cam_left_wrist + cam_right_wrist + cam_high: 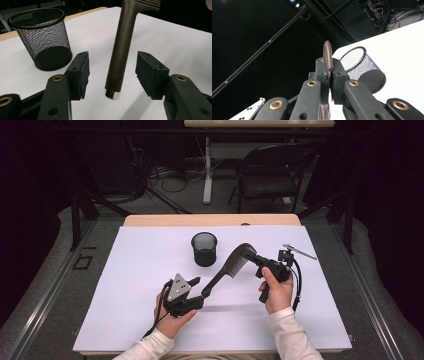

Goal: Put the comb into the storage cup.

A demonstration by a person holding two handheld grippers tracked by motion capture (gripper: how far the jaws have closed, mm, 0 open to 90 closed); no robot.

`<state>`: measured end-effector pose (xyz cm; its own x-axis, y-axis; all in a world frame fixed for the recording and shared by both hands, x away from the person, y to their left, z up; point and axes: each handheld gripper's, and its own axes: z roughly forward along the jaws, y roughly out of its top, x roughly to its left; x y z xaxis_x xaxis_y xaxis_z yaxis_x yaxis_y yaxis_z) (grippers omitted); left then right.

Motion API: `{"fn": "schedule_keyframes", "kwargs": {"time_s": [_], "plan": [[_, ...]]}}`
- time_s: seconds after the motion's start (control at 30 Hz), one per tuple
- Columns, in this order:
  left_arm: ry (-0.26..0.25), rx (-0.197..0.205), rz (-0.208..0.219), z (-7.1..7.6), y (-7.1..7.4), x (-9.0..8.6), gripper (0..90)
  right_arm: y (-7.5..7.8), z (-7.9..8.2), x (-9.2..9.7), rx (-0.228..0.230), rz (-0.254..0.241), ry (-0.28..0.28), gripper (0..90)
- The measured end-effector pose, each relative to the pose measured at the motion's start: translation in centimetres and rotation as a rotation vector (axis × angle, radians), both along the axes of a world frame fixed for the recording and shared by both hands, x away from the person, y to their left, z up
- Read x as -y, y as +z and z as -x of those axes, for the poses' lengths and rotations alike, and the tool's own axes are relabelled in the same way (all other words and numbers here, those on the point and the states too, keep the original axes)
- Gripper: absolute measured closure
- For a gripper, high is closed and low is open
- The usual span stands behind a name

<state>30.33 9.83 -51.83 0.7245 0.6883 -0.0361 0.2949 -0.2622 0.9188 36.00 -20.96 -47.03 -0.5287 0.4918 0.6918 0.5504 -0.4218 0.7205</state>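
Note:
A dark brown comb [231,265] with a long handle hangs above the white table cover. My right gripper [256,258] is shut on its toothed head, and in the right gripper view the comb's edge [327,53] sticks up between the pressed pads. The handle [122,47] slants down to my left gripper [198,289], whose jaws stand open on either side of the handle's silver-tipped end [112,94] without touching it. A black mesh cup [204,248] stands upright behind the comb, also seen as the mesh cup [41,37] and the mesh cup [362,67].
A white sheet [150,320] covers the table. A small grey metal piece [300,251] lies at the right rear of the sheet. A folding chair [272,172] and a table leg [207,170] stand on the floor beyond the table.

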Motion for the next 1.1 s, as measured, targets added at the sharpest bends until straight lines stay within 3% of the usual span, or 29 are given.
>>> {"fn": "schedule_keyframes", "kwargs": {"time_s": [0.27, 0.43, 0.73, 0.97, 1.03, 1.1], "plan": [[0.025, -0.003, 0.006, -0.3, 0.3, -0.3, 38.0, 0.2, 0.1, 0.6, 0.005, -0.004, -0.018, 87.1], [0.012, 0.0, 0.04, -0.8, 0.5, -0.7, 37.8, 0.3, 0.1, 1.0, 0.006, 0.004, -0.023, 87.1], [0.031, -0.012, 0.017, -1.9, 0.5, -1.5, 36.5, 0.4, 0.2, 1.5, 0.022, 0.006, -0.047, 87.1], [0.039, -0.017, 0.033, -2.3, 0.9, -2.5, 35.8, 0.6, 0.3, 1.7, 0.03, 0.01, -0.062, 87.1], [0.056, 0.004, 0.013, -2.5, 1.0, -2.8, 34.9, 0.7, 0.3, 1.8, 0.037, 0.021, -0.069, 87.1], [0.07, -0.01, 0.007, -2.7, 1.1, -3.1, 34.5, 0.7, 0.3, 1.9, 0.042, 0.026, -0.075, 87.1]]}}
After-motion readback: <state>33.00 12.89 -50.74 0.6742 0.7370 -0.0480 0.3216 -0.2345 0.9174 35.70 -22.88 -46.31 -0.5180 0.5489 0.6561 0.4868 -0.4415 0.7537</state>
